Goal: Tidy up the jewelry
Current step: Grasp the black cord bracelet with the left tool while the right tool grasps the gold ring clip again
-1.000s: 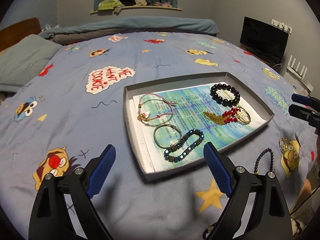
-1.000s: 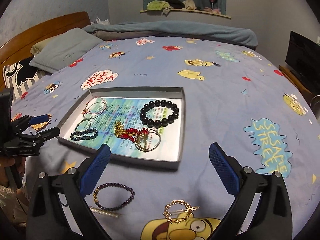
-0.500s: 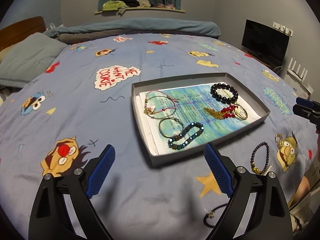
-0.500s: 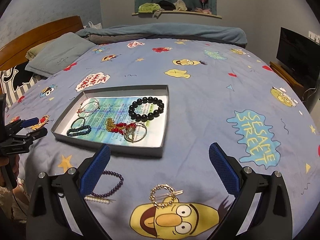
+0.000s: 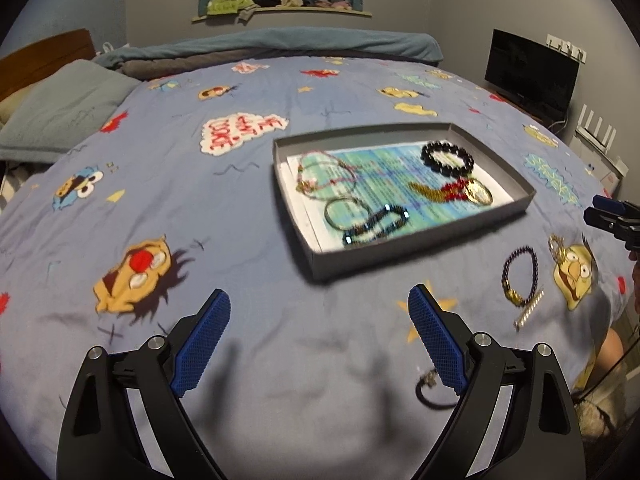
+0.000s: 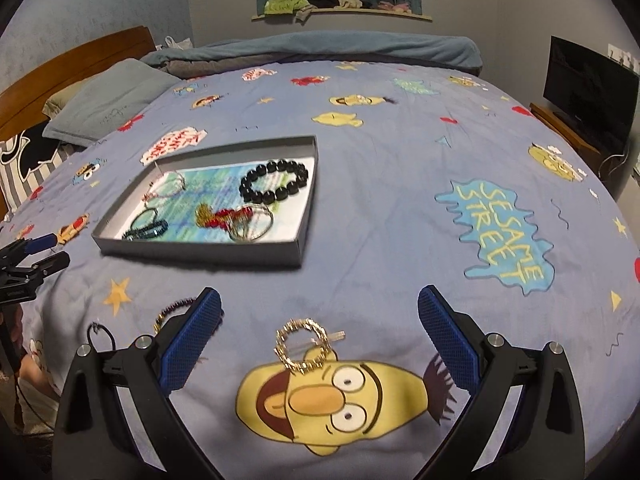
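A shallow grey tray point(image 5: 400, 240) lies on the bed and holds a black bead bracelet point(image 5: 447, 157), a red and gold piece point(image 5: 452, 192), a blue bead bracelet point(image 5: 376, 226), a silver bangle point(image 5: 344, 212) and a pink string bracelet point(image 5: 324, 174). Loose on the cover near the bed's front edge are a purple bead bracelet point(image 5: 520, 276), a gold ring point(image 6: 306, 346), a pearl bar point(image 5: 528, 312) and a black cord point(image 5: 434, 394). My left gripper point(image 5: 319, 300) is open over bare cover, short of the tray. My right gripper point(image 6: 320, 298) is open above the gold ring, holding nothing.
The blue cartoon bedcover point(image 6: 400, 220) stretches wide behind and to the right of the tray point(image 6: 200, 254). Pillows point(image 6: 108, 100) and a wooden headboard point(image 6: 72, 64) are at the far left. A dark screen point(image 6: 588, 92) stands off the bed's right side. A rolled blanket point(image 5: 280, 48) lies across the far end.
Both grippers have drawn back from the tray, which now looks farther off. The gold ring has come up between the right gripper's fingers. Neither has taken hold of anything.
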### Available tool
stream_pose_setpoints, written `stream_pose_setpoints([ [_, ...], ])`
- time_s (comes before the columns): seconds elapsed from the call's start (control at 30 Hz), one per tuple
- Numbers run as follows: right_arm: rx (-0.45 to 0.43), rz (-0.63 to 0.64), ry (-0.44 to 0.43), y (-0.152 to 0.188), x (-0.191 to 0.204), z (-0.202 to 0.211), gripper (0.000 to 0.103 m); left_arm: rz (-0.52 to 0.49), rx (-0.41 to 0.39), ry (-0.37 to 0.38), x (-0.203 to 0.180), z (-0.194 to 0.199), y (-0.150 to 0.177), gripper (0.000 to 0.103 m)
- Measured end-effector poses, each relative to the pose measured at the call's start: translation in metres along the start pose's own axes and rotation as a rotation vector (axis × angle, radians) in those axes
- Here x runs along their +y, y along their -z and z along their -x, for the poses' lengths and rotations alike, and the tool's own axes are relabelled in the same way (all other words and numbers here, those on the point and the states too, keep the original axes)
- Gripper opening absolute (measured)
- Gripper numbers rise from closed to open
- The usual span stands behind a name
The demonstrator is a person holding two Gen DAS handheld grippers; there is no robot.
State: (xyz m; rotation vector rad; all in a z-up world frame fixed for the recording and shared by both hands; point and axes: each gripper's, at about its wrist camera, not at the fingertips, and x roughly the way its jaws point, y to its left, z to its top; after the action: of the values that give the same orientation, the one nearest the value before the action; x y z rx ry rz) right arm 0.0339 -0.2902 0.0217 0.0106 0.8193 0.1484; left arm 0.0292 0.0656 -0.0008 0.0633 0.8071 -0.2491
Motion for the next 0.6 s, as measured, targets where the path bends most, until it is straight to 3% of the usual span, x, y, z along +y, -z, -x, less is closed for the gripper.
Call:
stream_pose_setpoints([
  [0.6, 0.082, 0.003, -0.02, 0.041, 0.003, -0.018, 0.097, -0.097, 0.087, 0.141, -0.053, -0.009, 0.047, 0.089],
])
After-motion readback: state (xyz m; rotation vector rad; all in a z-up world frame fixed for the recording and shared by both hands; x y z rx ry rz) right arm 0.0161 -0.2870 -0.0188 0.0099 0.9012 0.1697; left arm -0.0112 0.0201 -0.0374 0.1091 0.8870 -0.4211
